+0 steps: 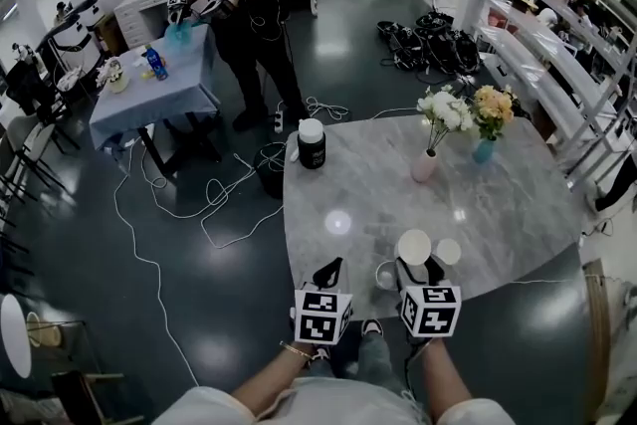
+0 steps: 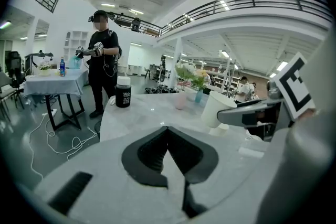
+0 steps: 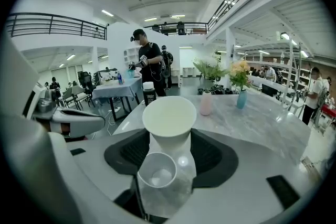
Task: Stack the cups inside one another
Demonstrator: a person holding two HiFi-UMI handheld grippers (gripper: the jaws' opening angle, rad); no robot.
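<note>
White paper cup (image 3: 169,118), upright near the 6 o'clock edge of the grey marble surface (image 1: 498,204), appears clamped low between the jaws of the right tool (image 3: 169,140). A small clear plastic cup (image 3: 155,170) sits just beside it at its 7 o'clock. Left tool (image 2: 168,131): jaws together, empty. Risks: the thin paper wall buckling under grip, or the clear cup being knocked off the near edge.

Head view looks steeply down at the marble table (image 1: 518,214); both gripper views face low across it, sharing the black jar (image 1: 312,144).
</note>
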